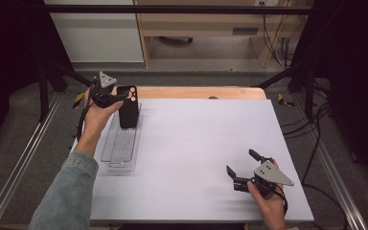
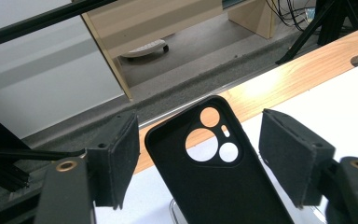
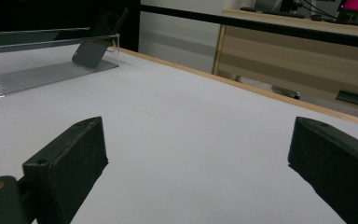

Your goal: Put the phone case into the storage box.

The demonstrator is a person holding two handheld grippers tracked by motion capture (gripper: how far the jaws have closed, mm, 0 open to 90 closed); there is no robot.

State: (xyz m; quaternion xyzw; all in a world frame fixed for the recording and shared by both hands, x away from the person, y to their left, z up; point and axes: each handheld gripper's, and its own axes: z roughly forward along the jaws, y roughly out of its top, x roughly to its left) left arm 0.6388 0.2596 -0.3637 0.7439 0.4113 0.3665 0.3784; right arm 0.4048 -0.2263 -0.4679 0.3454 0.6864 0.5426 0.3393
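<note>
Standing phone case (image 2: 214,168) between left claw (image 2: 200,158) jaws

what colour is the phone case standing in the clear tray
Black, matte, with round camera cutouts. The phone case shows best in the left gripper view, rising from the clear tray.

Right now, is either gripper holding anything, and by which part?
Nothing is held. The left gripper is open, its pads either side of the black phone case without touching. The right gripper is open over the bare table.
</note>
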